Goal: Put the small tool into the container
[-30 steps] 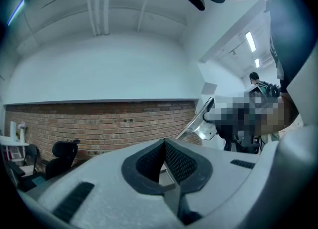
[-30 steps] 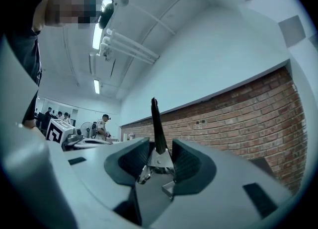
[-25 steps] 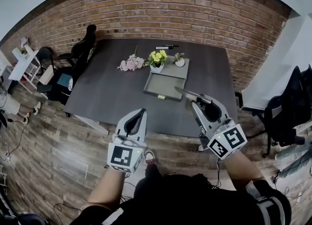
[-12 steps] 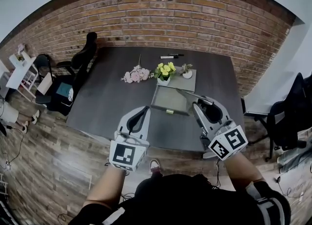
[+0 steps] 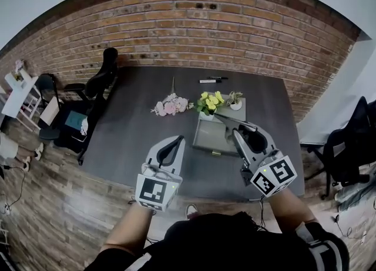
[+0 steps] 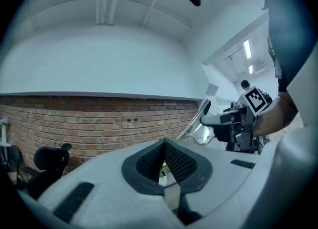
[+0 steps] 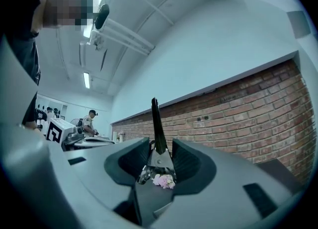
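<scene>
My right gripper is shut on the small tool, a thin metal blade with a dark tip that sticks out forward and left from the jaws. In the right gripper view the tool stands up between the pads. It hangs above the right part of the grey tray-like container on the dark table. My left gripper hovers over the table's near edge, left of the container, shut and holding nothing. From the left gripper view the right gripper shows with the shiny blade.
Behind the container stand a pot of yellow flowers and a small white pot; pink flowers lie to their left. A marker lies at the table's far edge. A black chair stands at the left, a brick wall behind.
The table and container have come closer under the grippers. The right gripper with the tool now hangs over the container's right part instead of in front of it. The left gripper moved forward too.
</scene>
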The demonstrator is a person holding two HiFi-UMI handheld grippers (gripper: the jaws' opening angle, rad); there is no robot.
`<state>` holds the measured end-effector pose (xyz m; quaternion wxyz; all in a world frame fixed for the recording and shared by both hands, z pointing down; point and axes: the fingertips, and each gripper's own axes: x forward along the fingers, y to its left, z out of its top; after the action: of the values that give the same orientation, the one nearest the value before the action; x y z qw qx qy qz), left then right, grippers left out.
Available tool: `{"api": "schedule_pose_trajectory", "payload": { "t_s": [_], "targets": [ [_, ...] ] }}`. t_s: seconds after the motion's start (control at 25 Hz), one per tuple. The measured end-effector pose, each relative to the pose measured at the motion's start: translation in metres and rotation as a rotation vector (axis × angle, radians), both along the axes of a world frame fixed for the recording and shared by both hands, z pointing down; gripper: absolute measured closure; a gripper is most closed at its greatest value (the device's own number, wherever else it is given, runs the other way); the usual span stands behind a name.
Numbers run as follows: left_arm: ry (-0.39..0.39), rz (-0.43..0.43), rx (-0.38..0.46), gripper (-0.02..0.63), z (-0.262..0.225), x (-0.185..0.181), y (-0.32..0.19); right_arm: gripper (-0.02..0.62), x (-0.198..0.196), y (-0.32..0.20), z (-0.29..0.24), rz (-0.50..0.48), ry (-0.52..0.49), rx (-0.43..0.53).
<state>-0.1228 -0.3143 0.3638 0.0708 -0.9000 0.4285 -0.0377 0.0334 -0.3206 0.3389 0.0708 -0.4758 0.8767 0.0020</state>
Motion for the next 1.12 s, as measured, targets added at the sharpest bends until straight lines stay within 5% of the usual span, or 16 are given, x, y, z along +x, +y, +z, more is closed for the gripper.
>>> {"api": "schedule_pose_trajectory", "payload": {
  "t_s": [0.4,1.12],
  "targets": [
    [0.023,0.088,0.0,0.598,0.003,-0.003,-0.042,0.451,-0.024,-0.031,0.012,0.014,0.033,-0.05],
    [0.012,0.16,-0.019,0.598,0.007,0.045,-0.073,0.453,0.019,-0.058,0.026,0.043,0.038,-0.086]
  ]
}}
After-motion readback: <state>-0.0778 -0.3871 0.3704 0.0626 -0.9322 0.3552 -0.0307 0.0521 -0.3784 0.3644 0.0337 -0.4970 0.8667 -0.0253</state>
